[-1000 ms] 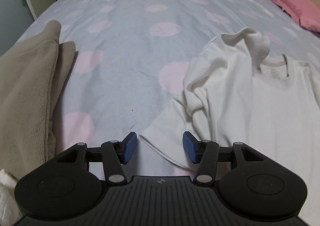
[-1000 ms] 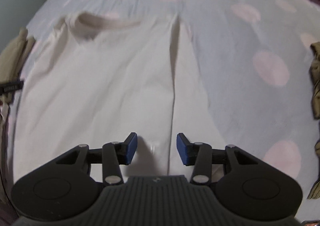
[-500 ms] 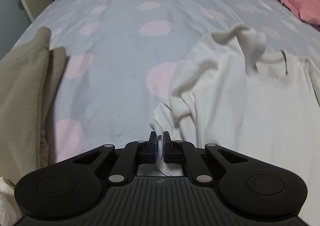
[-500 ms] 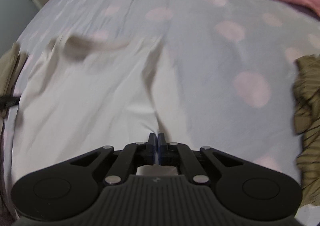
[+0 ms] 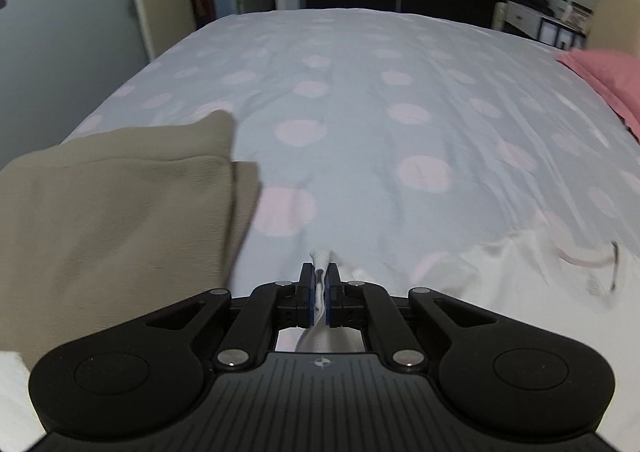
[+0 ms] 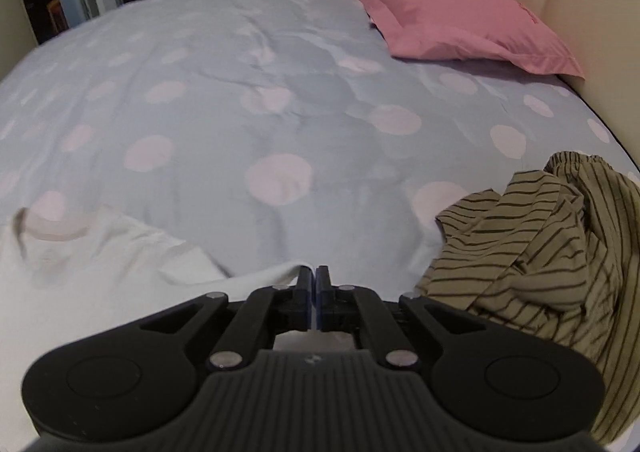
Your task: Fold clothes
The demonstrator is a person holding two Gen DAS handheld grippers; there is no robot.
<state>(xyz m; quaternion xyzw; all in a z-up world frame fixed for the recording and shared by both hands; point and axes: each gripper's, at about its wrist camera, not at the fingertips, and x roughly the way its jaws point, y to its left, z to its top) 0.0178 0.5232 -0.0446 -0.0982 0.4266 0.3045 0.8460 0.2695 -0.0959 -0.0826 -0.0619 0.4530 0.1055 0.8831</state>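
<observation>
Left gripper (image 5: pixel 319 294): jaws pinched on a white fold of the T-shirt (image 5: pixel 520 292), cloth standing up between the blue pads. A second ago they stood wide over the sleeve edge; half a second ago they had closed. Right gripper (image 6: pixel 313 294): jaws nearly together, white cloth running in under them; also wide a second ago.

Both views have tipped up from the shirt toward the far bed, so I judge both held edges are being lifted, a fold in progress.

Shirt now: low and right of the left gripper, low and left of the right gripper, collar (image 6: pixel 52 230) visible.

Left view only: beige garment (image 5: pixel 120 212) left of the gripper. Right view only: striped garment (image 6: pixel 540 248) to the right, pink pillow (image 6: pixel 448 12) far ahead.
</observation>
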